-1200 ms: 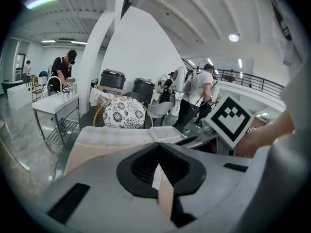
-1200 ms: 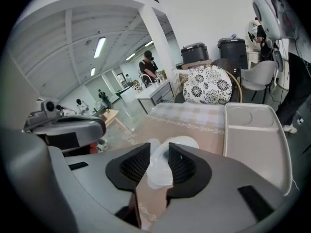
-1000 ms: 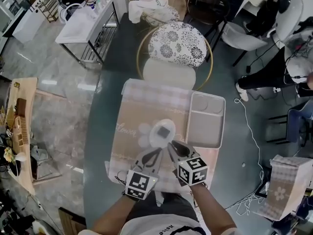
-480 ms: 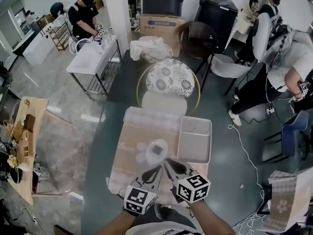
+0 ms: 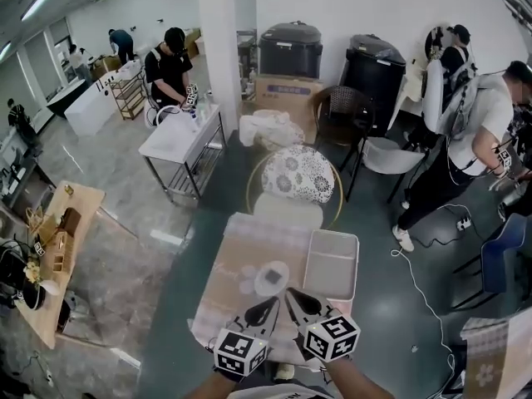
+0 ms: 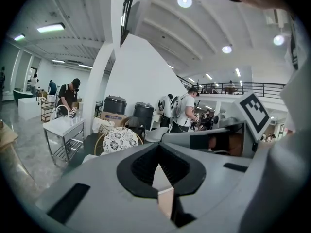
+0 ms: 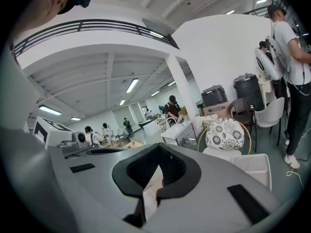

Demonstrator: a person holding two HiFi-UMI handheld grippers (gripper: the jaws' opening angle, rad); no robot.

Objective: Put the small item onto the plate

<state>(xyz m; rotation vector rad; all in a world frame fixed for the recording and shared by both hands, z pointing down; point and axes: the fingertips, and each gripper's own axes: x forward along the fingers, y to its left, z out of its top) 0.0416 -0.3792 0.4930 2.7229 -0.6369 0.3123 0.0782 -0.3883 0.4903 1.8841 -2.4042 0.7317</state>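
Note:
In the head view a small dark square item [image 5: 272, 278] lies on a white plate [image 5: 285, 269] in the middle of the pale placemat [image 5: 237, 264]. My left gripper [image 5: 268, 309] and right gripper [image 5: 293, 299] hover side by side on the near side of the plate, apart from it, each carrying a marker cube. Both point level across the room. The right gripper's jaws have just been closing and now meet, with nothing between them. In the left gripper view the left gripper [image 6: 159, 191] also has its jaws together and holds nothing.
A grey compartment tray [image 5: 331, 264] lies right of the plate on the glass table [image 5: 179, 306]. A flower-patterned chair [image 5: 298, 174] stands at the table's far end. Beyond are bins [image 5: 289, 50], a metal trolley [image 5: 179, 140] and several people.
Both grippers have lifted and drawn back from the plate toward me. The right jaws have gone from apart to shut. The head view has tilted up to show more of the room.

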